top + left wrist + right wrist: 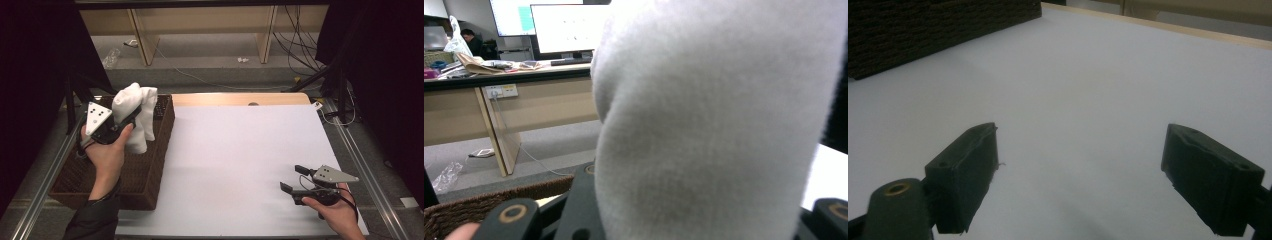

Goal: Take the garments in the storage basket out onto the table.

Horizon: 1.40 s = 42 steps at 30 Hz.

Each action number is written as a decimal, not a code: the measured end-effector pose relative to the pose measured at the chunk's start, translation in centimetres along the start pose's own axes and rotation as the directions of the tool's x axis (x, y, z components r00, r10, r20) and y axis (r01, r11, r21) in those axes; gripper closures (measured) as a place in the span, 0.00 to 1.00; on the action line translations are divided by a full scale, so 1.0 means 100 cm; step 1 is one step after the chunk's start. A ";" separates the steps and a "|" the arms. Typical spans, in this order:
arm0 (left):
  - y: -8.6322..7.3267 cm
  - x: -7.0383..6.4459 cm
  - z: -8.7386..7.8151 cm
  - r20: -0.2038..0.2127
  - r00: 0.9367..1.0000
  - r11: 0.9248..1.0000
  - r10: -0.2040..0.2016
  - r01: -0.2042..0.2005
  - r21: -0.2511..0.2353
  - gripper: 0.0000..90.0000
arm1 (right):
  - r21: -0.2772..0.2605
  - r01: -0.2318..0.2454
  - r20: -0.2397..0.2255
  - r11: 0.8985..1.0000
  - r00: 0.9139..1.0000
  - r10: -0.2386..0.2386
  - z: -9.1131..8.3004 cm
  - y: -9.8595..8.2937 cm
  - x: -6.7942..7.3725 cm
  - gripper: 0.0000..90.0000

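A white towel [136, 107] hangs bunched above the brown wicker basket [157, 165] at the table's left, held up by my left gripper [131, 119], which is shut on it. In the left gripper view the white towel [719, 125] bulges out between the black jaws, and the basket's rim [484, 202] shows below it. My right gripper [294, 178] rests low near the front right of the white table sheet [240, 160], open, with nothing between its fingers [965, 170].
The dark wicker basket wall [923, 30] lies far off to the left in the right gripper view. Wooden table edge [240, 98] runs along the back. Metal rails [360, 165] flank the table; cables and shelf legs stand beyond it.
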<state>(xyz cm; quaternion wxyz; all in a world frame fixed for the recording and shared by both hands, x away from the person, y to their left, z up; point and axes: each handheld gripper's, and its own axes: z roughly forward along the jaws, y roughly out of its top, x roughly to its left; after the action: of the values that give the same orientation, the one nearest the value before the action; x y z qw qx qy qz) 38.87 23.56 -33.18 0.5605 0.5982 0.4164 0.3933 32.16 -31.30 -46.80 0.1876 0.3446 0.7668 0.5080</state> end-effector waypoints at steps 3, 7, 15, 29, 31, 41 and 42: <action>0.000 -0.001 0.000 0.003 1.000 1.000 -0.002 0.002 -0.004 0.77 | 0.009 0.002 0.003 1.000 1.000 -0.002 -0.001 0.000 0.000 0.18; 0.000 -0.002 0.000 0.004 1.000 1.000 0.001 -0.001 -0.002 0.77 | 0.009 0.002 0.003 1.000 1.000 -0.002 -0.001 0.000 0.000 0.18; 0.001 -0.005 0.001 0.012 1.000 1.000 0.001 -0.001 -0.005 0.77 | -0.001 0.000 0.000 1.000 1.000 0.000 0.000 0.000 0.000 0.18; 0.002 -0.010 0.001 0.028 1.000 1.000 0.002 -0.001 -0.008 0.77 | 0.007 0.001 0.003 1.000 1.000 -0.001 -0.001 0.001 0.000 0.18; 0.002 -0.011 0.001 0.033 0.999 1.000 0.002 -0.001 -0.009 0.77 | 0.007 0.001 0.003 1.000 1.000 -0.001 -0.001 0.001 0.000 0.18; 0.002 -0.017 0.003 0.044 0.999 1.000 0.008 -0.008 -0.005 0.77 | 0.007 0.002 0.003 1.000 1.000 -0.002 -0.002 0.001 0.000 0.18; 0.002 -0.018 0.003 0.045 0.999 1.000 0.009 -0.009 -0.004 0.77 | 0.006 0.002 0.003 1.000 1.000 -0.002 -0.002 0.001 0.000 0.18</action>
<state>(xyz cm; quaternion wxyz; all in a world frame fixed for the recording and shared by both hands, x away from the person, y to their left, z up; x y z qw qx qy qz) 38.52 21.79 -32.97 0.5689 0.6077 0.4002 0.3832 32.05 -31.36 -46.67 0.1883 0.3450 0.7686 0.5048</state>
